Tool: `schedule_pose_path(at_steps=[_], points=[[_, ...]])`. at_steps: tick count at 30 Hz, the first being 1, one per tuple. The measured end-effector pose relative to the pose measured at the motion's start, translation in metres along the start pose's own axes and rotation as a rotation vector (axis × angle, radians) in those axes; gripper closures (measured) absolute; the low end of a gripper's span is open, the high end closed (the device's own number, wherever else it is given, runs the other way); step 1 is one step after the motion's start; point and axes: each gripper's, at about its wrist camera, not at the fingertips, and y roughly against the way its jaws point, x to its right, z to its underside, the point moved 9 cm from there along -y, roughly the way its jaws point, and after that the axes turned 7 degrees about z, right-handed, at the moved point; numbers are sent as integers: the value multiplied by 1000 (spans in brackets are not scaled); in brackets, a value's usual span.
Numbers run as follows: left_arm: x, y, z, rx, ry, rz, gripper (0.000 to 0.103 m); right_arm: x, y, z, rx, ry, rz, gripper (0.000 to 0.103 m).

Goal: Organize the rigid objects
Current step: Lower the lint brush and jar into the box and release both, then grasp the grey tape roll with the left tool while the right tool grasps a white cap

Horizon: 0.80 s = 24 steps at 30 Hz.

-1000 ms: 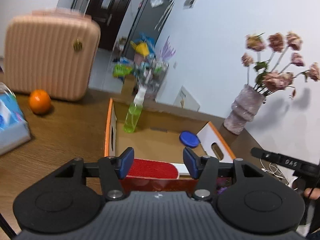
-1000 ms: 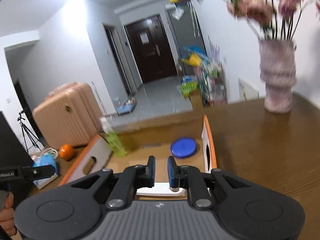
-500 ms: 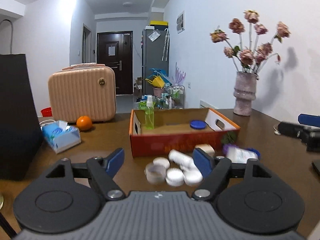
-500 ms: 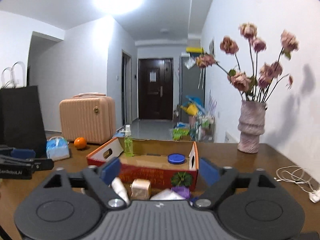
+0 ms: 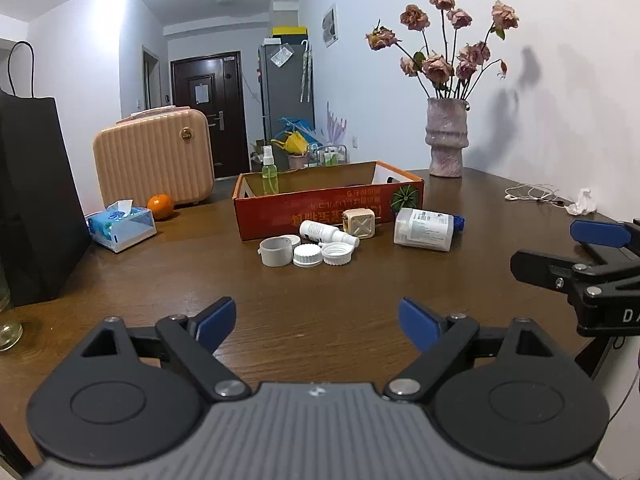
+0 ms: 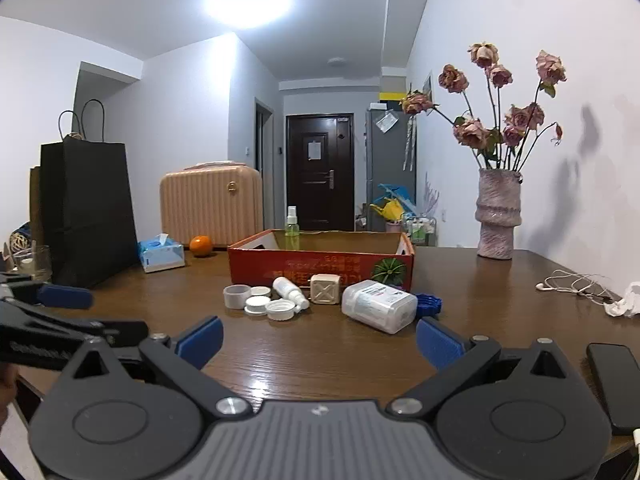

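Pulled back from the red box (image 5: 328, 204) since earlier, left gripper (image 5: 316, 322) and right gripper (image 6: 318, 340) held low over counter (image 5: 280, 292), jaws opening wide, nothing between.

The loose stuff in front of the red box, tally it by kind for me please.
Bottles lying down: 2, a small dropper and a big jar
White caps or lids: 3
Grey cup: 1
Beige cube: 1
Blue lid: 1
Total: 8
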Motion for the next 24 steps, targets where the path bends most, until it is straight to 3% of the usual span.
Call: schedule_pose_path(at_steps=[12,16,19,24], points=[[-30,-49,-2,-77,58,-28,13,3,-41,8,-92,-33,-10,1],[-52,-92,-17,-102,80,-20,13,-2,-68,7,-134,-9,-19,3],[-66,-131,-28,-130,88,-3,20,-8,-95,4,-186,10,-50,13],[-85,-198,-43,-172,86,7,26,-20,-152,-3,-269,-4,-107,19]])
